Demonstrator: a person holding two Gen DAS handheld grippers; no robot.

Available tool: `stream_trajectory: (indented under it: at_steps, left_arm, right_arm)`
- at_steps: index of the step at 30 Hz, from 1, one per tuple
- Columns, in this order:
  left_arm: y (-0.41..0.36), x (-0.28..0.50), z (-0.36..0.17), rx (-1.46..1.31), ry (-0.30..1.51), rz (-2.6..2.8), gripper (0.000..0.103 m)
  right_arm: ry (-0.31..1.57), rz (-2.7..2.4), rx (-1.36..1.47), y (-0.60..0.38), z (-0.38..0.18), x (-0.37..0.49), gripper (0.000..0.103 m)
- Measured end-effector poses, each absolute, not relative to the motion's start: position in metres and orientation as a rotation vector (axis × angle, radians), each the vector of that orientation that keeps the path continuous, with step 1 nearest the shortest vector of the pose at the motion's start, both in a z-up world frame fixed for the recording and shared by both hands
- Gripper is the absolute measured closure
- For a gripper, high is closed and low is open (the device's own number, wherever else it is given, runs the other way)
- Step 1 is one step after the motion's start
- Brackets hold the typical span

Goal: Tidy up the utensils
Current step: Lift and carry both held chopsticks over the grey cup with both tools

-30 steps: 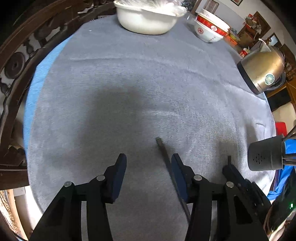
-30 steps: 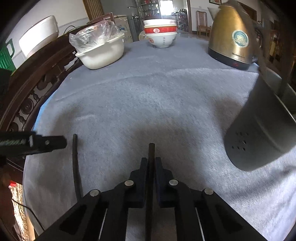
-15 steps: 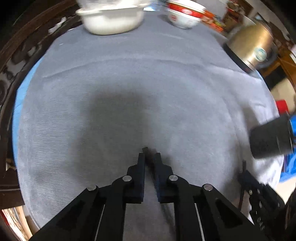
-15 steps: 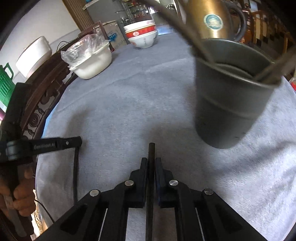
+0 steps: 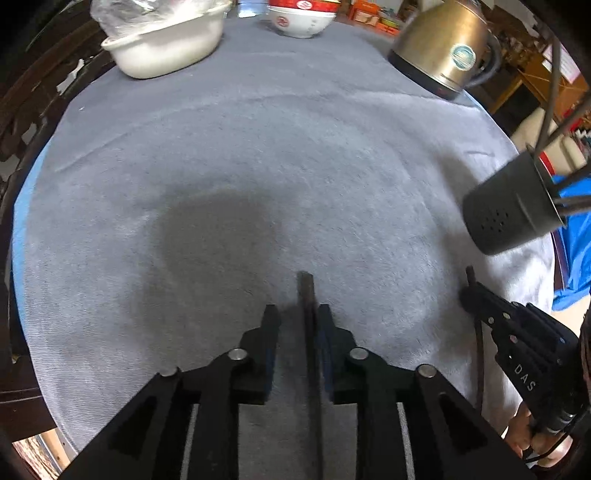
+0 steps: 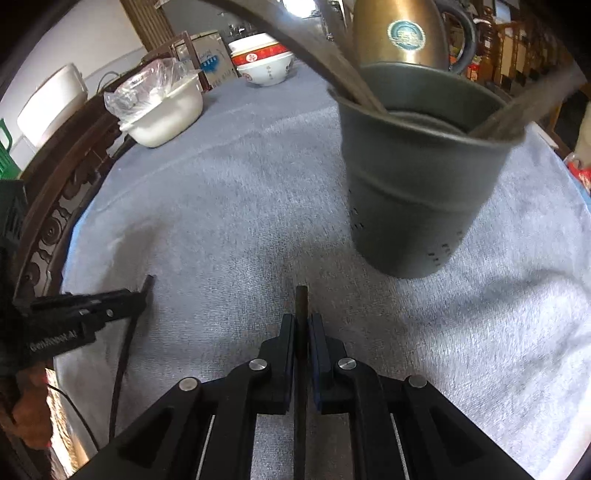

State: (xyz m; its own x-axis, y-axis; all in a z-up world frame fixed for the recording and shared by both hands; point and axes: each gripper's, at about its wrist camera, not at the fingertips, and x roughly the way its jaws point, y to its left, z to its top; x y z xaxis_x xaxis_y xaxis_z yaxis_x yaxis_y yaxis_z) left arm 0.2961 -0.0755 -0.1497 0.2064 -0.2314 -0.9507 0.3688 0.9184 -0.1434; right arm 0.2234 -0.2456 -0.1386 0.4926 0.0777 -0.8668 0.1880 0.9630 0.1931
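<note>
A dark chopstick [image 5: 306, 284] lies between the fingers of my left gripper [image 5: 298, 312]. The jaws are opening: the stick rests against the right pad, with a gap to the left pad. My right gripper [image 6: 302, 321] is shut on a second dark chopstick [image 6: 301, 299], whose tip points at the grey perforated utensil holder [image 6: 417, 177] just ahead and to the right. The holder [image 5: 509, 210] has several utensils standing in it. In the right wrist view, the left gripper [image 6: 136, 299] sits at the left, held by a hand.
A grey cloth [image 5: 258, 147] covers the round table. At the far side stand a white basin with plastic wrap [image 5: 166, 44], stacked red-and-white bowls [image 5: 301, 18] and a gold kettle [image 5: 443, 48]. A carved wooden chair [image 6: 48, 221] borders the left edge.
My left gripper closed around its chopstick, then its jaws parted a little, and its view rolled. My right gripper carried its chopstick closer to the holder, which now looms larger.
</note>
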Motion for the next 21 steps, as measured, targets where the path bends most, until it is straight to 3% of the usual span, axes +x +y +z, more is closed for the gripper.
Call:
stream_trajectory:
  at_steps: [5, 8, 11, 15, 21]
  left_arm:
    - [-0.082, 0.302, -0.153, 0.154, 1.299, -0.416, 0.070]
    - [-0.089, 0.300, -0.152, 0.185, 1.283, -0.404, 0.070]
    - [-0.096, 0.289, -0.152, 0.190, 1.278, -0.394, 0.095]
    - [-0.090, 0.288, -0.141, 0.133, 1.249, -0.390, 0.096]
    - [-0.086, 0.263, -0.081, 0.079, 1.100, -0.429, 0.096]
  right_arm:
    - [1.076, -0.076, 0.231, -0.240, -0.138, 0.233, 0.093]
    - [1.055, -0.066, 0.208, -0.238, -0.139, 0.236, 0.092]
    - [1.039, -0.046, 0.235, -0.242, -0.139, 0.235, 0.095]
    - [0.991, -0.019, 0.307, -0.255, -0.129, 0.231, 0.095]
    - [0.837, 0.038, 0.367, -0.268, -0.094, 0.214, 0.095]
